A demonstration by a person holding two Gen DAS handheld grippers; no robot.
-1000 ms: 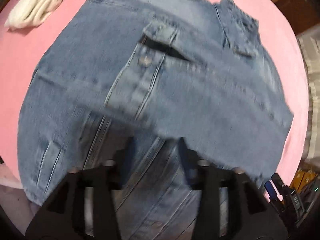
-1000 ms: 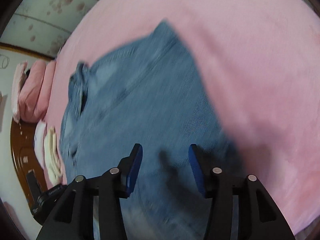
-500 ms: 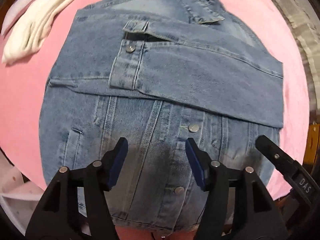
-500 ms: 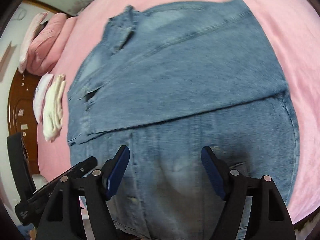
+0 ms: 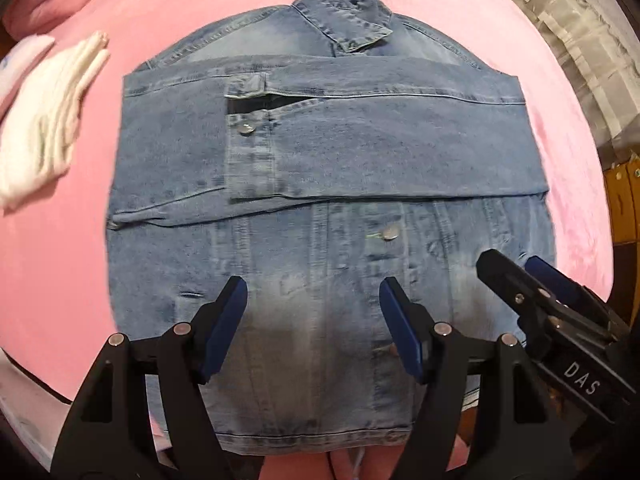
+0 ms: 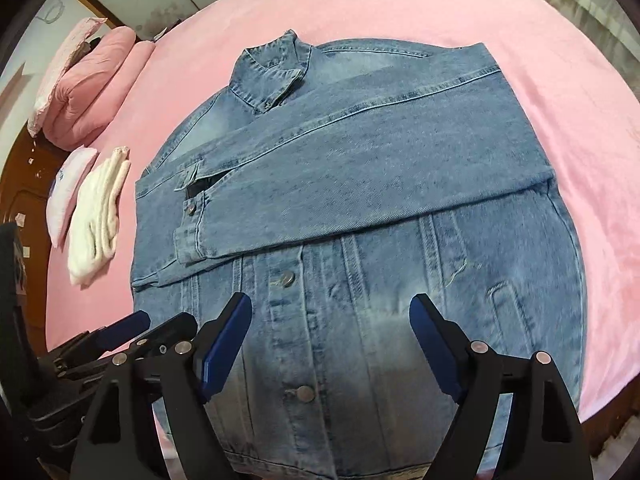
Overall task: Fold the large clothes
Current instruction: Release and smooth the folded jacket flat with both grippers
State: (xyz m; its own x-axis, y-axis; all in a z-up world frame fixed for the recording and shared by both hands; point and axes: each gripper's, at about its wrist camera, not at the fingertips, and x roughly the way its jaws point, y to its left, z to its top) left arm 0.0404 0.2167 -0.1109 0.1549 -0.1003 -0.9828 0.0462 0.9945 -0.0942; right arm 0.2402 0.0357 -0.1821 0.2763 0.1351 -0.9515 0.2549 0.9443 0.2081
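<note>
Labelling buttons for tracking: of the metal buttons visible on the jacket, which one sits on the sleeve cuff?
The button on the cuff of the sleeve folded across the denim jacket. The other buttons run down the front placket below the sleeve.

A denim jacket [image 6: 400, 240] lies flat on the bed [image 6: 400, 12], collar [image 6: 272, 76] at the far end, hem near. Both sleeves [image 6: 380, 176] are folded across its chest, one on the other. Left of it lie folded clothes [image 6: 96, 220]; farther left and beyond, a folded quilt [image 6: 88, 88].
</note>
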